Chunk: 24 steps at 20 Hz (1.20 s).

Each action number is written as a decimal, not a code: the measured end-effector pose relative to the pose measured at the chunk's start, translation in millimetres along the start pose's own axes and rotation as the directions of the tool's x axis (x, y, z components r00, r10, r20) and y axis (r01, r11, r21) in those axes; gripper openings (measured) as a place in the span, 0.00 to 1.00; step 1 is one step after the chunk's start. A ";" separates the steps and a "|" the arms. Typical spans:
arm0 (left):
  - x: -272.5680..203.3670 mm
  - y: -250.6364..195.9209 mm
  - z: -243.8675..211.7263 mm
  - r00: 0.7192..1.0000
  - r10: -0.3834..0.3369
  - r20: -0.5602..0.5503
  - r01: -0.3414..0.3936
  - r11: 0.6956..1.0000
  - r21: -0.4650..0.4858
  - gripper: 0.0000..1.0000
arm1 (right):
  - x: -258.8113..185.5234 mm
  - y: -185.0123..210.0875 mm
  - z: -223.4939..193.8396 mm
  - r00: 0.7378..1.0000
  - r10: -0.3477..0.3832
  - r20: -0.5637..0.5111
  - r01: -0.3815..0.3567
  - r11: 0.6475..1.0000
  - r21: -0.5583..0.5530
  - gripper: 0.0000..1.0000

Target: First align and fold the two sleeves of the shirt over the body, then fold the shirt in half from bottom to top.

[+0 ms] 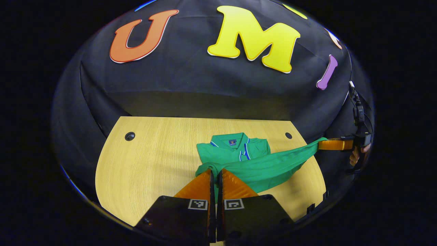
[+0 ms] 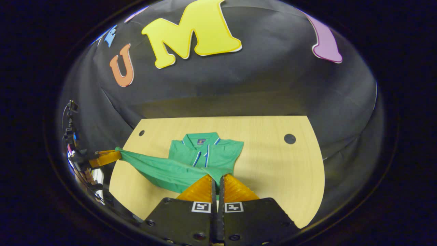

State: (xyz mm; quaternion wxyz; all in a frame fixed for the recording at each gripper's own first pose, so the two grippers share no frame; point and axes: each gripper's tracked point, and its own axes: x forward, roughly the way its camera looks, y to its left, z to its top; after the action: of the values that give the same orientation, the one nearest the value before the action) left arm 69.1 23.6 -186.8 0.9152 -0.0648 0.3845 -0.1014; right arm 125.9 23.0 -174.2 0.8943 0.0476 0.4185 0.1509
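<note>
Green fabric is pinched by the left gripper (image 1: pixel 215 176) and the right gripper (image 2: pixel 217 180), fingers pressed together. The green collared polo shirt (image 1: pixel 239 153), on the pale wooden table (image 1: pixel 153 153), should be kept taut and edges aligned.

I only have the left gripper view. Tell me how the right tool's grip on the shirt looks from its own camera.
Observer: In the right gripper view, the right tool has both fingers closed together, with a fold of the green shirt pinched between them.
Operator: Now check my left tool from outside.
Observer: The left tool sits at the edge of the table, with a corner of the shirt stretched taut into it.
</note>
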 end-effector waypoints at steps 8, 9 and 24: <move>111.2 10.8 41.5 0.983 0.046 0.179 -0.039 0.998 -0.044 0.04 | 104.2 -24.4 28.7 0.998 -0.049 0.042 0.049 0.999 0.013 0.00; 128.7 10.9 45.5 0.980 0.045 0.196 -0.040 0.999 -0.029 0.04 | 121.0 -27.8 31.7 0.997 -0.061 0.054 0.061 0.998 0.017 0.02; 233.4 48.9 12.5 0.973 0.153 0.172 -0.152 0.988 -0.018 0.22 | 249.9 -47.8 30.1 0.992 -0.111 0.060 0.110 0.994 0.024 0.27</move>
State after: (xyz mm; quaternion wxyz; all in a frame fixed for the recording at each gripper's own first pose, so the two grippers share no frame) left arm 244.3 16.7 -349.0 0.9501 -0.0461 0.3075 -0.0239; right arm 310.8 56.3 -348.3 0.9131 0.0384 0.3946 0.0953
